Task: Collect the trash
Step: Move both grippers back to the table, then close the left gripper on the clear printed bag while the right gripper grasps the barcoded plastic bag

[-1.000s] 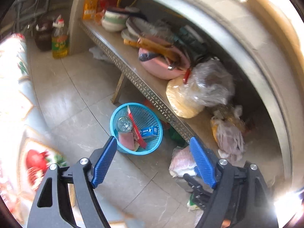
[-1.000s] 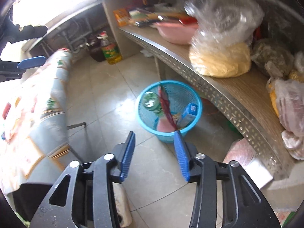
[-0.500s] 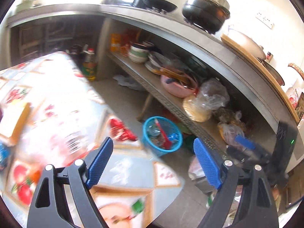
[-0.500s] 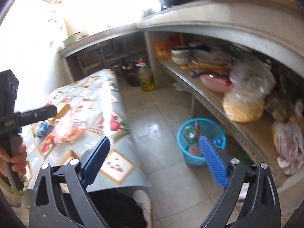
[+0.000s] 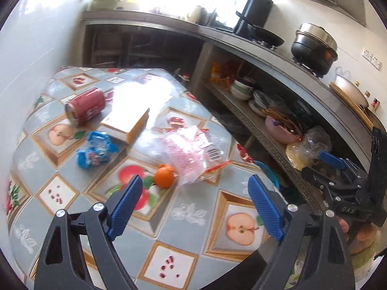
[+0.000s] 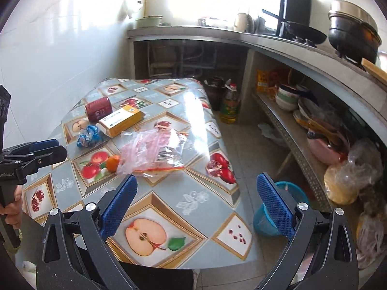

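Observation:
On the fruit-patterned tablecloth (image 5: 183, 215) lie a red can (image 5: 84, 106), a yellow and white box (image 5: 125, 123), a crumpled blue wrapper (image 5: 95, 153), a pink-tinted clear plastic bag (image 5: 191, 152) and a small orange (image 5: 164, 176). My left gripper (image 5: 194, 193) hangs open above the near part of the table, just short of the orange, holding nothing. My right gripper (image 6: 197, 191) is open too, over the table's near right corner, with the bag (image 6: 154, 149) ahead of it. The blue trash basket (image 6: 287, 207) stands on the floor to the right of the table.
A long counter (image 6: 278, 42) with a black pot (image 6: 353, 33) and a pan runs along the back and right. Its lower shelf (image 6: 287, 135) carries bowls, a pink basin and filled bags. An oil bottle (image 6: 229, 107) stands on the tiled floor. A white wall borders the table's left side.
Both views swung up from the floor basket to the tabletop. The right jaws spread from half shut to wide open. The left jaws widened slightly.

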{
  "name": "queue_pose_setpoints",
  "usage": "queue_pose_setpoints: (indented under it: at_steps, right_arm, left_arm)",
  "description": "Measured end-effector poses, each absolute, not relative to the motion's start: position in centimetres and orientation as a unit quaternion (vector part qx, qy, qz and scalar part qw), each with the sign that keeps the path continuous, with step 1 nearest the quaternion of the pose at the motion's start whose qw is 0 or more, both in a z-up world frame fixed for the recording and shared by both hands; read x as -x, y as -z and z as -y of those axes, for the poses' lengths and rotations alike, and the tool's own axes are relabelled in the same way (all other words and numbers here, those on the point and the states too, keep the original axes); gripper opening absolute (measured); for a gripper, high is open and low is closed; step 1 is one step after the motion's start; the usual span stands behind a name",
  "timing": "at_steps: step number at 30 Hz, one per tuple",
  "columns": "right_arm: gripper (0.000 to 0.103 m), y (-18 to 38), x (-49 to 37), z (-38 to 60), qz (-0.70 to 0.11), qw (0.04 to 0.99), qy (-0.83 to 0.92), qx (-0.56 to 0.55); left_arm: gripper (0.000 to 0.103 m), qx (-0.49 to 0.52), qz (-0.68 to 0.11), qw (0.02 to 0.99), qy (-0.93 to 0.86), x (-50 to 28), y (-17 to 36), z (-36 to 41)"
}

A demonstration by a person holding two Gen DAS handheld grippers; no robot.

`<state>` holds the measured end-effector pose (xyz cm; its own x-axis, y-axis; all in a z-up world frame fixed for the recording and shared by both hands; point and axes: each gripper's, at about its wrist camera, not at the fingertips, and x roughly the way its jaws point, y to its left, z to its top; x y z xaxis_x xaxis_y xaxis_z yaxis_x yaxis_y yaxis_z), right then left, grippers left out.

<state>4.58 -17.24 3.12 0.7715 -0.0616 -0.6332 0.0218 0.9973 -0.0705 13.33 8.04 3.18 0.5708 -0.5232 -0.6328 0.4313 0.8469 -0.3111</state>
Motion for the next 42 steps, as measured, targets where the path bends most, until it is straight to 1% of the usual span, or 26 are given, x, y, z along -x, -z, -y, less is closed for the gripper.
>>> queue_pose_setpoints:
  at_steps: [5,11,16,24,25,26,27,29,30,32,33,35,36,37,38,40,41,42]
  right_arm:
    - [0.095,-1.7,-6.7,14.7,-0.36,0.932,-0.005,0.027]
    - [0.095,-0.6,-8.6,13.9,-0.38,0.925,-0.015,0.005]
    - [0.095,0.9,-10.6,15.7,-0.41,0.908,-0.044,-0.076]
    - [0.095,4.4,-16.8,19.9,-0.452,0.863,-0.073,-0.215]
    - [0.093,4.8,-17.4,20.5,-0.456,0.857,-0.069,-0.231]
    - [0.087,5.4,-18.1,21.1,-0.46,0.85,-0.068,-0.25]
    - [0.084,5.9,-18.7,21.4,-0.466,0.842,-0.068,-0.265]
    - [0.072,6.8,-19.4,21.9,-0.476,0.827,-0.071,-0.292]
    - [0.07,7.2,-19.6,22.0,-0.479,0.82,-0.076,-0.303]
    - [0.06,7.6,-19.9,21.9,-0.487,0.813,-0.082,-0.308]
    - [0.057,7.7,-19.9,21.8,-0.49,0.812,-0.084,-0.307]
    - [0.044,7.8,-19.8,21.4,-0.494,0.811,-0.088,-0.301]
    - [0.041,7.9,-19.8,21.5,-0.496,0.81,-0.088,-0.299]
    - [0.031,8.0,-19.7,21.3,-0.498,0.81,-0.088,-0.297]
    - [0.026,8.0,-19.7,21.4,-0.5,0.81,-0.089,-0.295]
    - [0.009,8.2,-19.5,21.6,-0.503,0.808,-0.09,-0.292]
    - [0.008,8.2,-19.4,21.6,-0.504,0.81,-0.089,-0.288]
    - [0.005,8.2,-19.2,21.7,-0.501,0.813,-0.089,-0.284]
  left_arm:
    - [0.087,0.08,-0.386,0.894,0.215,-13.0,-1.7,-13.4]
    - [0.087,0.087,-0.391,0.896,0.192,-13.2,0.0,-15.7]
    - [0.087,0.096,-0.403,0.886,0.207,-14.2,1.7,-15.3]
    - [0.087,0.129,-0.398,0.872,0.253,-15.6,2.5,-13.7]
    - [0.087,0.136,-0.397,0.869,0.261,-15.8,2.5,-13.5]
    - [0.084,0.141,-0.395,0.866,0.271,-15.9,2.4,-13.2]
    - [0.082,0.144,-0.392,0.864,0.28,-16.0,2.2,-12.8]
    - [0.08,0.145,-0.389,0.859,0.298,-16.3,2.0,-11.9]
    - [0.079,0.144,-0.39,0.856,0.308,-16.5,1.9,-11.3]
    - [0.079,0.145,-0.393,0.848,0.325,-17.2,1.8,-10.2]
    - [0.079,0.146,-0.397,0.841,0.337,-17.6,1.8,-9.3]
    - [0.079,0.146,-0.405,0.831,0.351,-18.4,1.8,-7.8]
    - [0.079,0.144,-0.408,0.828,0.356,-18.9,1.8,-6.9]
    - [0.079,0.14,-0.411,0.826,0.359,-19.4,1.8,-6.0]
    - [0.079,0.136,-0.413,0.825,0.361,-19.8,1.9,-5.2]
    - [0.079,0.126,-0.42,0.824,0.359,-20.7,2.1,-3.6]
    - [0.079,0.12,-0.428,0.824,0.352,-21.2,2.3,-3.0]
    - [0.079,0.114,-0.435,0.825,0.342,-21.7,2.6,-2.4]
